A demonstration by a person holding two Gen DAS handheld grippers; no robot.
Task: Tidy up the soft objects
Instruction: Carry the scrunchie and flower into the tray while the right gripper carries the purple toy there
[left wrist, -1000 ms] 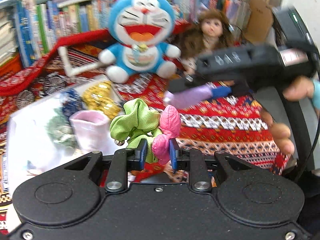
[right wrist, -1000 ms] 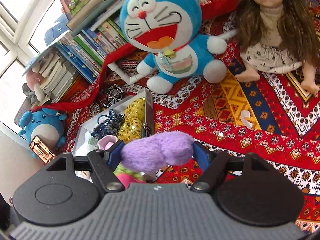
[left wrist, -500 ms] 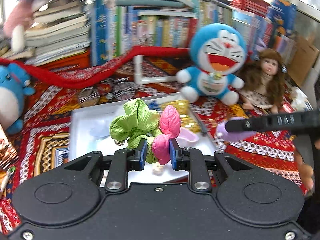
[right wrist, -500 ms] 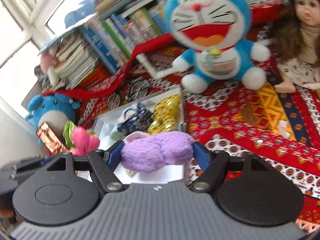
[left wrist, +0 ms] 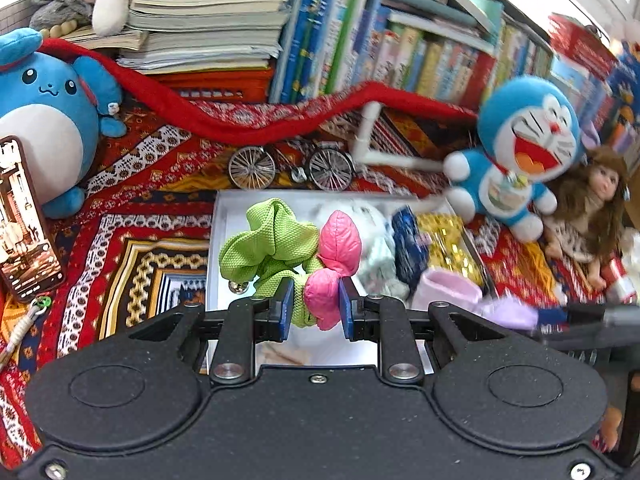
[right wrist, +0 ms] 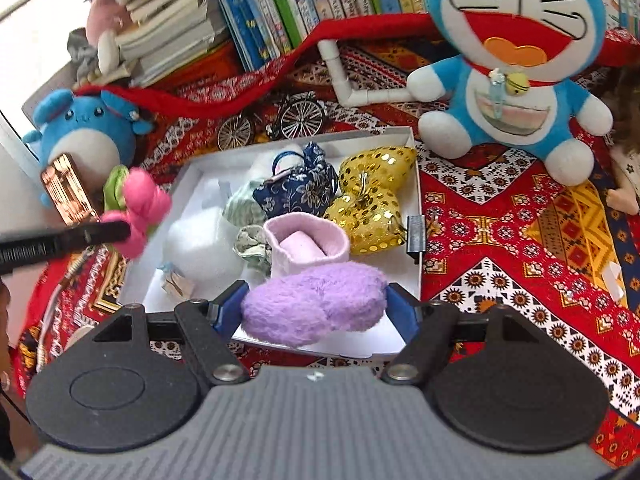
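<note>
My left gripper (left wrist: 313, 307) is shut on a pink and green fabric flower (left wrist: 292, 252) and holds it over the left part of the white box (left wrist: 224, 216). It also shows in the right wrist view (right wrist: 138, 210), at the box's left edge. My right gripper (right wrist: 314, 306) is shut on a fluffy purple plush (right wrist: 316, 304) above the near end of the white box (right wrist: 416, 216). In the box lie a gold sequin pouch (right wrist: 370, 200), a navy floral bag (right wrist: 298, 188), a pink felt shoe (right wrist: 306, 242) and a white soft item (right wrist: 204, 248).
A Doraemon plush (right wrist: 516, 60) and a doll (left wrist: 588, 208) sit right of the box on the patterned red cloth (right wrist: 520, 240). A blue plush (left wrist: 44, 116) and a phone (left wrist: 24, 224) stand left. A model bicycle (left wrist: 292, 166) and rows of books (left wrist: 400, 52) lie behind.
Both grippers swung left and came over the white box, each keeping its hold. The right gripper now looks down into the box from closer.
</note>
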